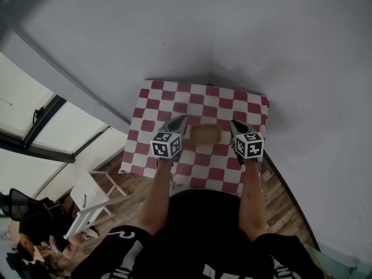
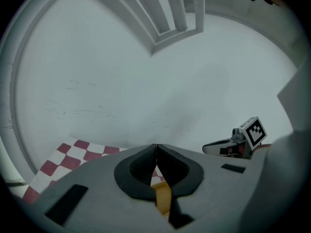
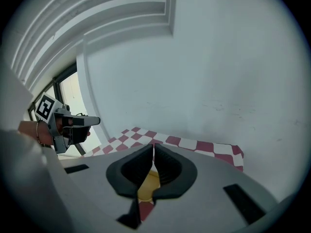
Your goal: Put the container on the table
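A tan container (image 1: 205,134) rests on the red-and-white checked table (image 1: 197,92) in the head view, between my two grippers. My left gripper (image 1: 181,121) is beside its left end and my right gripper (image 1: 233,124) beside its right end. In the left gripper view the left gripper (image 2: 156,147) is shut, tips meeting with nothing between them; the container (image 2: 163,198) shows low behind the jaws. In the right gripper view the right gripper (image 3: 153,147) is likewise shut and empty, with the container (image 3: 146,186) below it.
The table stands in a corner of grey walls (image 1: 279,51). A white stool (image 1: 87,199) stands on the wooden floor (image 1: 285,208) to the left, below a window (image 1: 35,127). Dark clutter (image 1: 29,225) lies at the bottom left.
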